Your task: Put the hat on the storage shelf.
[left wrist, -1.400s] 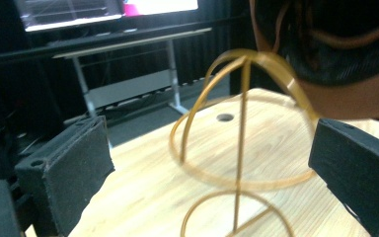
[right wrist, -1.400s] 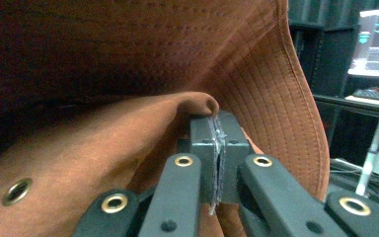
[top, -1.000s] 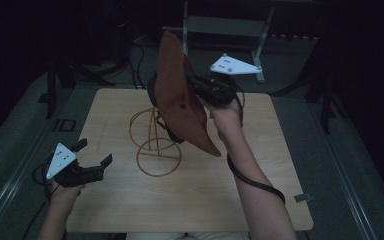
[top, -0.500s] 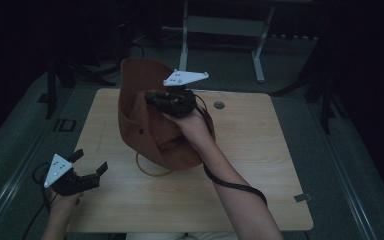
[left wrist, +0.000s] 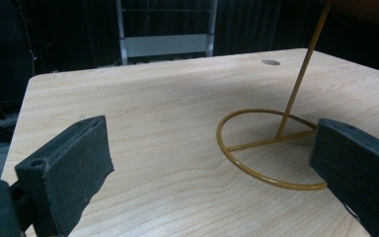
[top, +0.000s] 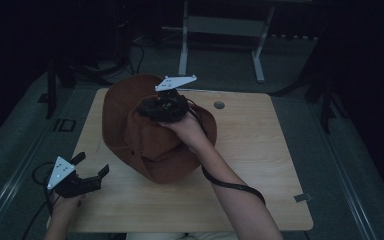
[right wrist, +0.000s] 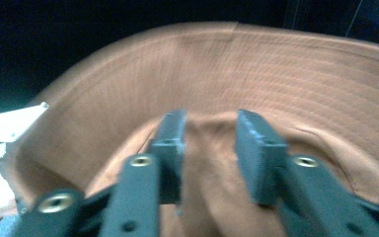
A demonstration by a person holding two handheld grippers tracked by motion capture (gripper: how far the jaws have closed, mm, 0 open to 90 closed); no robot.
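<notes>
1. High view: a light wooden table stands in a dark room. The brown hat sits over the middle-left of the table, draped over the stand. The right gripper is on its crown. The left gripper hovers at the near-left corner, well apart from the hat. The right half of the table is open; a small round port lies near the far edge.
2. Left gripper view: jaws stand wide apart, holding nothing. The gold wire stand has its ring base flat on the table and its rod rising out of frame.
3. Right gripper view: jaws are pinched on a fold of the hat's crown, with the brim curving beyond.
4. Judgement: hat placement appears nearly complete; release and withdrawal remain.
</notes>
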